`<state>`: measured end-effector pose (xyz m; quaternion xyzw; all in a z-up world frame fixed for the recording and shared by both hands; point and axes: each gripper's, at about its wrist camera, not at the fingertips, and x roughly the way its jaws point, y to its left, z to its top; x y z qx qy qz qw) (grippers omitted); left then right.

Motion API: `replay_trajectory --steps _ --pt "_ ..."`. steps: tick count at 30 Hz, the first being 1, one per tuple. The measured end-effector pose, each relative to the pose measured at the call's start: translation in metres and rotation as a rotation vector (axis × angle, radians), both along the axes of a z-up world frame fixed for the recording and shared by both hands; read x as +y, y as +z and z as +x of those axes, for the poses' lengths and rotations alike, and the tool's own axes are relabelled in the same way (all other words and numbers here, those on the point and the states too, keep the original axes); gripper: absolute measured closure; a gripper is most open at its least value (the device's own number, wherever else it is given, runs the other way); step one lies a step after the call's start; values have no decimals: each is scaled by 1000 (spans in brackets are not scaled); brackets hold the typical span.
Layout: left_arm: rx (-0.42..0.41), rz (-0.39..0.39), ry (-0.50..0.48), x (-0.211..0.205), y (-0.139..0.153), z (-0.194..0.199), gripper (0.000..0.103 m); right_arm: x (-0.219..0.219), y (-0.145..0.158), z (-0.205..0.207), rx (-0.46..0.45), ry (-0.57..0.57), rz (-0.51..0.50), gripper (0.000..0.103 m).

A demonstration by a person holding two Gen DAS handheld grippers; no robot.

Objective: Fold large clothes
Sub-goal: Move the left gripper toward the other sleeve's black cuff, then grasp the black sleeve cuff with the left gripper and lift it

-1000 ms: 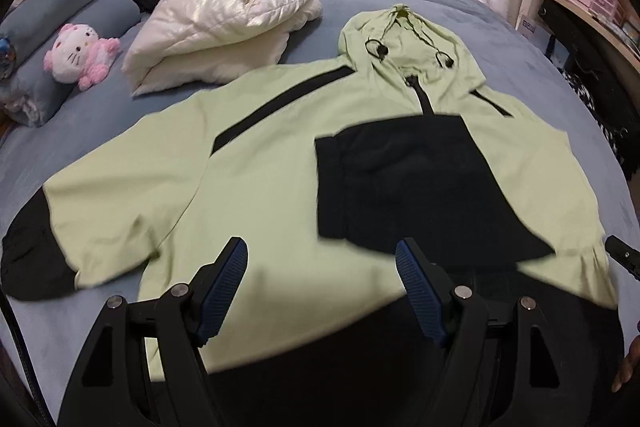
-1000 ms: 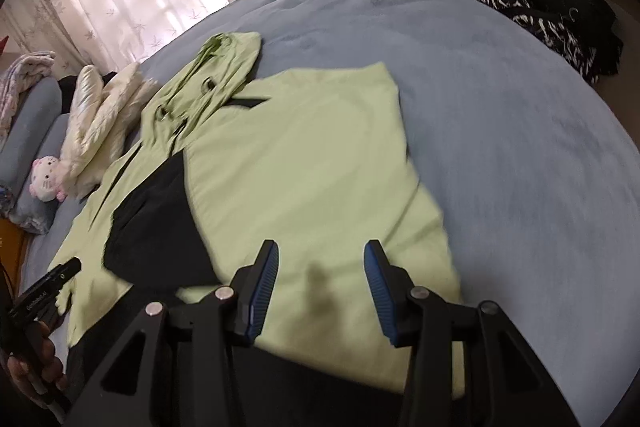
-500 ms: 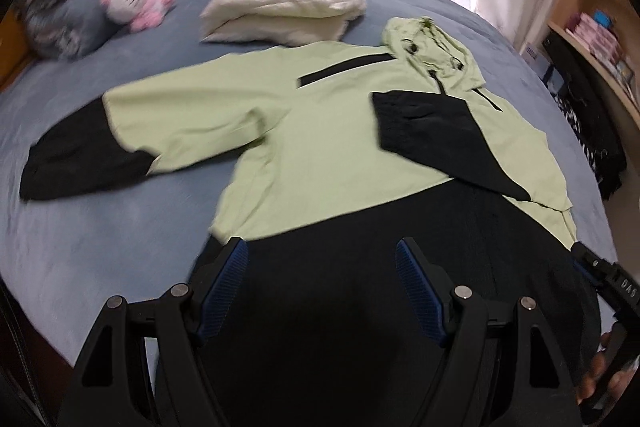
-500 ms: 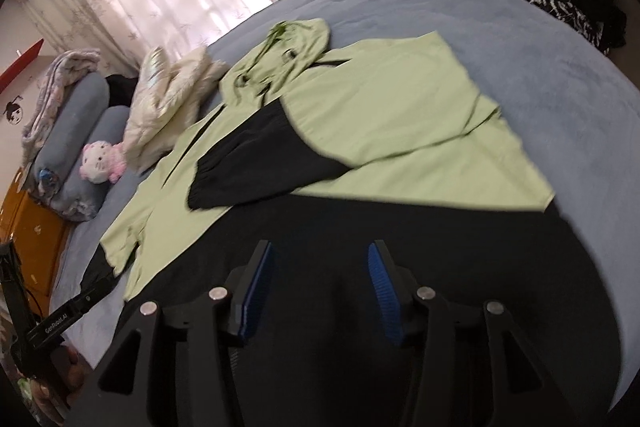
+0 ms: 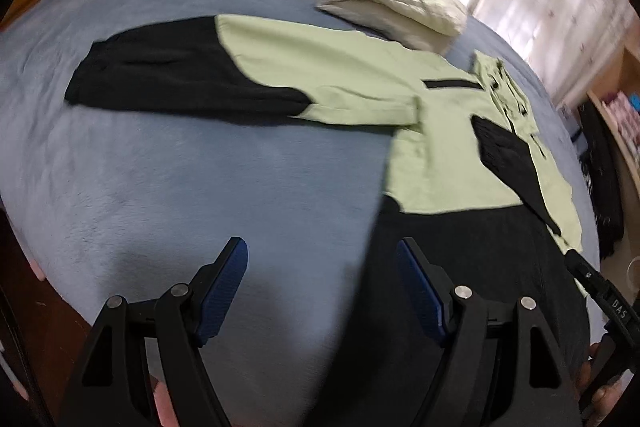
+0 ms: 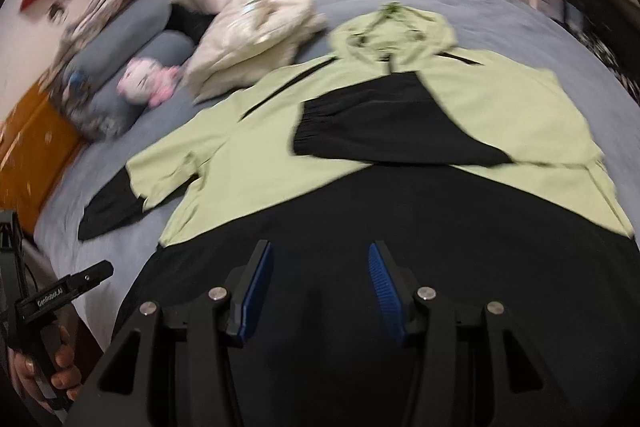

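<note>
My hoodie [image 6: 400, 131] lies flat on the bed [image 5: 200, 187], one sleeve [image 6: 384, 123] folded across its chest. Both my left gripper [image 5: 322, 281] and right gripper [image 6: 320, 283] hang released, grasping nothing. I reckon the other sleeve [image 5: 208, 79] may bunch if dragged

Hoodie [image 6: 400, 211] hem cut off below; blurred pillows [image 6: 124, 67], plush toy [image 6: 148, 83]
</note>
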<state>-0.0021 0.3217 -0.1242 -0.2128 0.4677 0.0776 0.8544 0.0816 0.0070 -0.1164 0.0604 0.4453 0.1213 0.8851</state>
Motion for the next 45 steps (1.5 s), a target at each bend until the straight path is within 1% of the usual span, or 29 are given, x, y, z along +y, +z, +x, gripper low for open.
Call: replay_trajectory --steps 4,8,14,20,24,26,27,28,29,31,32,33,34,37,40,41,42,45 --pt "-30 -80 37 33 -12 -2 28 45 -5 13 2 76 -21 53" --pt "-72 -167 83 68 -21 5 28 89 -9 27 -18 144 -55 53" --pt "-113 -241 167 118 -32 26 28 141 -14 50 -36 214 -54 53" --pt "-138 -288 241 162 -50 48 28 180 -18 73 -50 249 -46 53" --pt "-157 -300 292 186 -56 60 28 191 -22 82 -53 257 -37 53" --pt "-174 -307 337 201 -60 66 29 193 -27 86 -40 253 -30 53" --pt "-177 -305 358 208 -62 67 34 193 -29 87 -32 249 -28 53" --pt "-177 -299 379 214 -64 69 42 193 -32 89 -22 245 -26 53" --pt "-174 -290 402 219 -66 71 48 191 -35 91 -12 239 -22 53" --pt "-164 -258 454 226 -73 74 76 188 -39 93 4 228 -13 53" --pt "-164 -254 474 228 -78 74 81 186 -41 94 11 222 -5 53" --pt "-170 -253 488 228 -81 71 88 184 -42 95 16 216 2 53" --pt "-179 -251 503 228 -83 70 93 181 -44 95 20 208 9 53" --pt "-181 -234 518 227 -82 70 96 173 -46 95 36 192 34 53" --pt "-149 -161 511 218 -71 74 99 165 -44 94 39 187 44 53" --pt "-136 -112 502 211 -63 78 99 160 -42 93 36 183 51 53" --pt "-135 -84 494 207 -56 79 99 156 -40 92 32 179 58 53" --pt "-174 -7 433 178 -21 85 100 136 -31 88 11 154 80 53"
